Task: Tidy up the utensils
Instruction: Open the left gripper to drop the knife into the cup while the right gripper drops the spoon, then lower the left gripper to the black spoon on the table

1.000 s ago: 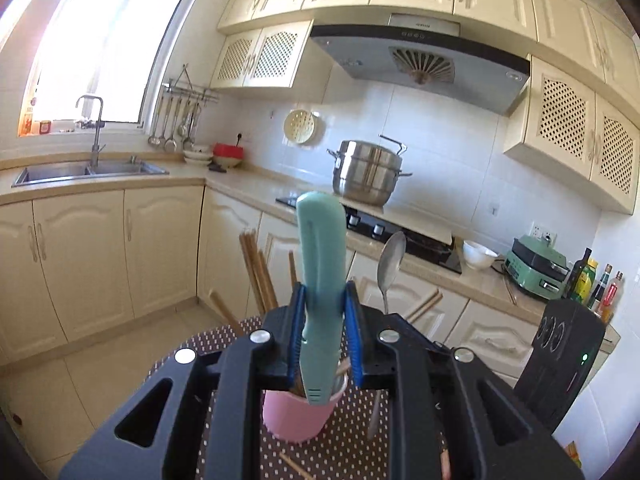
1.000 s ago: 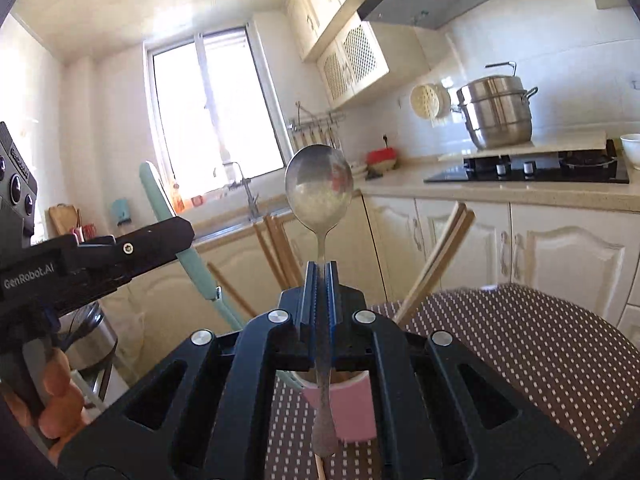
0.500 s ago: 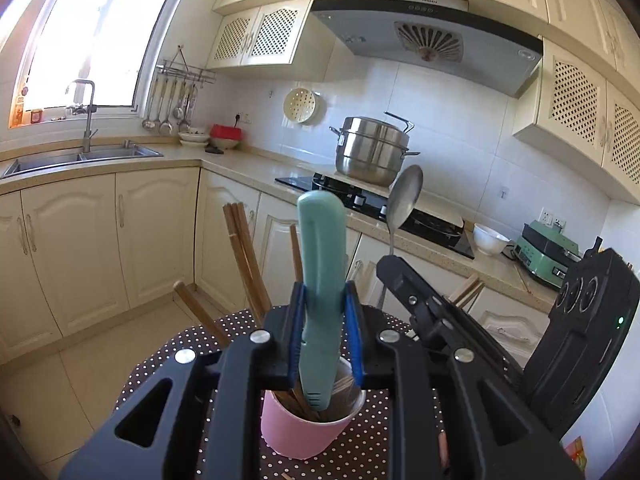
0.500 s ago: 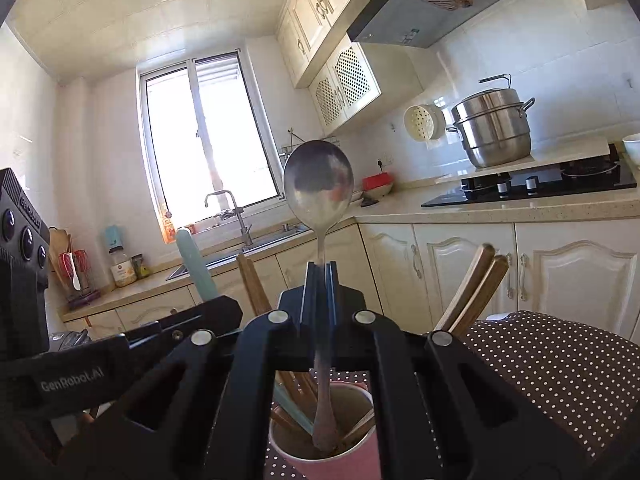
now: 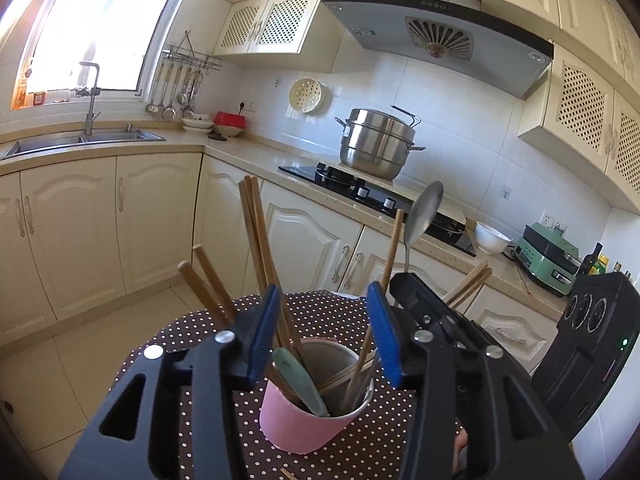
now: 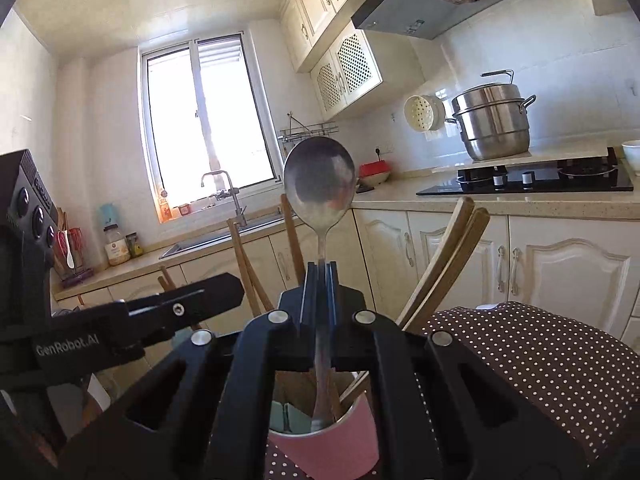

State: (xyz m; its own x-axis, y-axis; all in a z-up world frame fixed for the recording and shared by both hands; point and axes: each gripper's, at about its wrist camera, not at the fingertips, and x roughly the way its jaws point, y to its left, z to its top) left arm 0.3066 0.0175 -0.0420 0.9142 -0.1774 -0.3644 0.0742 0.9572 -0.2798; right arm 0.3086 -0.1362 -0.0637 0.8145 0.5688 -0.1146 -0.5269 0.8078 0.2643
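A pink cup [image 5: 304,428] stands on the dotted tablecloth [image 5: 332,316] and holds several wooden chopsticks [image 5: 256,240]. A teal-handled utensil [image 5: 300,380] lies loose inside it, leaning on the near rim. My left gripper [image 5: 324,292] hovers just above the cup with its jaws opening and nothing pressed between the blue pads [image 5: 264,328]. My right gripper [image 6: 320,272] is shut on a metal spoon [image 6: 320,184], bowl end up. The spoon's handle tip reaches down into the cup [image 6: 336,452] beside the teal utensil [image 6: 288,416]. The right gripper [image 5: 420,296] sits right of the cup.
The round table [image 6: 540,360] ends close behind the cup. Beyond it run cream cabinets [image 5: 100,224], a sink [image 5: 80,140], a hob with a steel pot [image 5: 376,144], a white bowl [image 5: 490,238] and a green appliance [image 5: 548,256]. A loose chopstick [image 5: 288,474] lies by the cup.
The left jaws have spread and let go of the teal utensil, which dropped into the cup. The spoon in the right gripper came down over the cup until its handle tip entered.
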